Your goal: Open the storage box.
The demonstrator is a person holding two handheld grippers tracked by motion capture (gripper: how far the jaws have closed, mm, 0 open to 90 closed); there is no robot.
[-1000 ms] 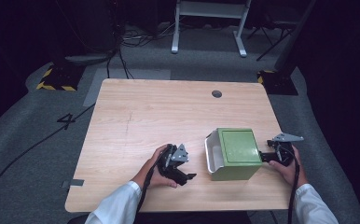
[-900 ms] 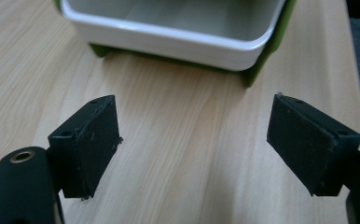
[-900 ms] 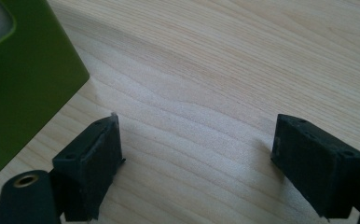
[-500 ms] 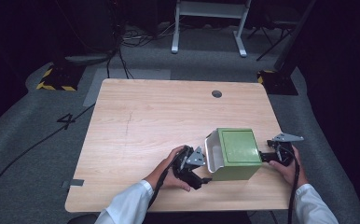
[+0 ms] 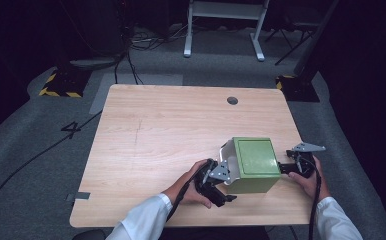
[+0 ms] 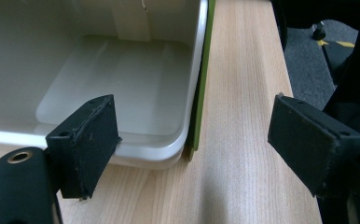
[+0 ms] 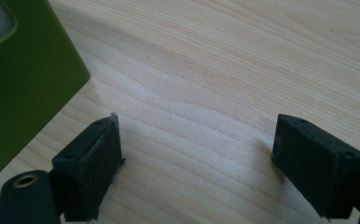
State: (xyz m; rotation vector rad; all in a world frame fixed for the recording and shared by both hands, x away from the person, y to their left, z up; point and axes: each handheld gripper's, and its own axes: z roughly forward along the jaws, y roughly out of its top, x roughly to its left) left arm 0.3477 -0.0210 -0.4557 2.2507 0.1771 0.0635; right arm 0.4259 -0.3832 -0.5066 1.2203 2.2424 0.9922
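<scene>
Your left gripper (image 5: 220, 176), jaws spread, meets the open white mouth of the green bin (image 5: 253, 162), lying on its side near the wooden table's (image 5: 171, 130) front edge. Your right gripper (image 5: 287, 167), its 2 jaws likewise apart, sits just beside the bin's opposite green wall.

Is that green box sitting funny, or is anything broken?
Yes, the green box lies tipped on its side on the table, so its white inside opens sideways toward the left gripper, not up. Nothing is inside and nothing spilled. It doesn't look broken. The right gripper is at its other side.
</scene>
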